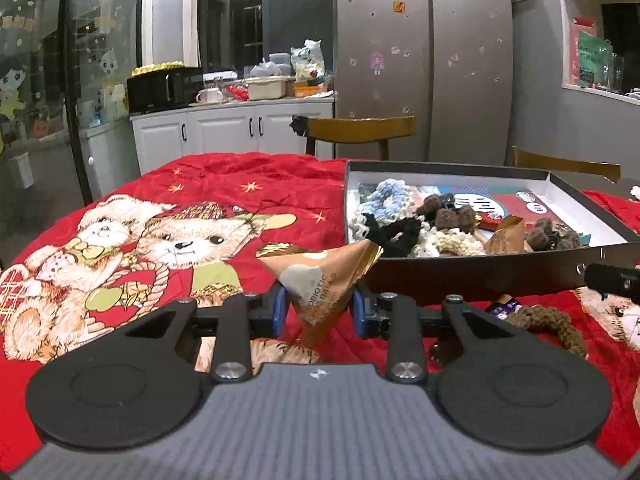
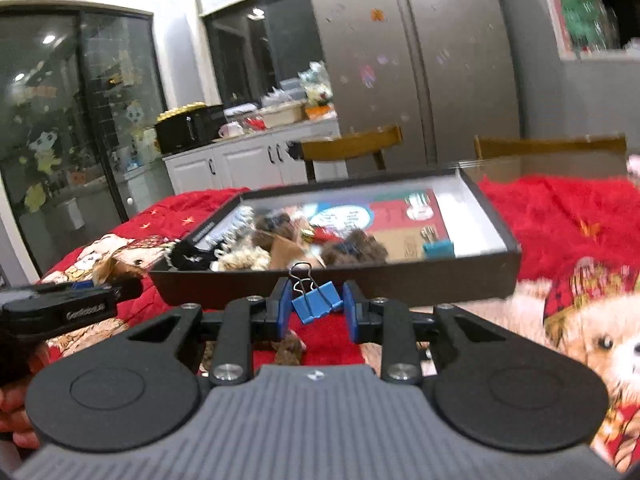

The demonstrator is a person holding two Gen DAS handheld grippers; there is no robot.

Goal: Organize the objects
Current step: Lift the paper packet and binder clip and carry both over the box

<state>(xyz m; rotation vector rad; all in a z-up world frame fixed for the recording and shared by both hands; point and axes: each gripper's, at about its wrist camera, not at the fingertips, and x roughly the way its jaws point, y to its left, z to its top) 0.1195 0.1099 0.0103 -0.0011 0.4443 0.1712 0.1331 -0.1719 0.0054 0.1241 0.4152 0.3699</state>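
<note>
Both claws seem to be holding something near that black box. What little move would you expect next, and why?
Probably a short carry forward over the box's near wall. The right gripper grips a blue binder clip just short of that wall, and the left gripper holds a brown snack packet. Similar packets and a clip already lie inside.

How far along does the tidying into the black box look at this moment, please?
Well under way. Done: the black box already holds crocheted scrunchies, a snack packet and a blue clip. In hand: the left gripper holds a brown snack packet, and the right gripper holds a blue binder clip; neither is in the box yet. Left: a brown crocheted piece lies on the red blanket.
</note>
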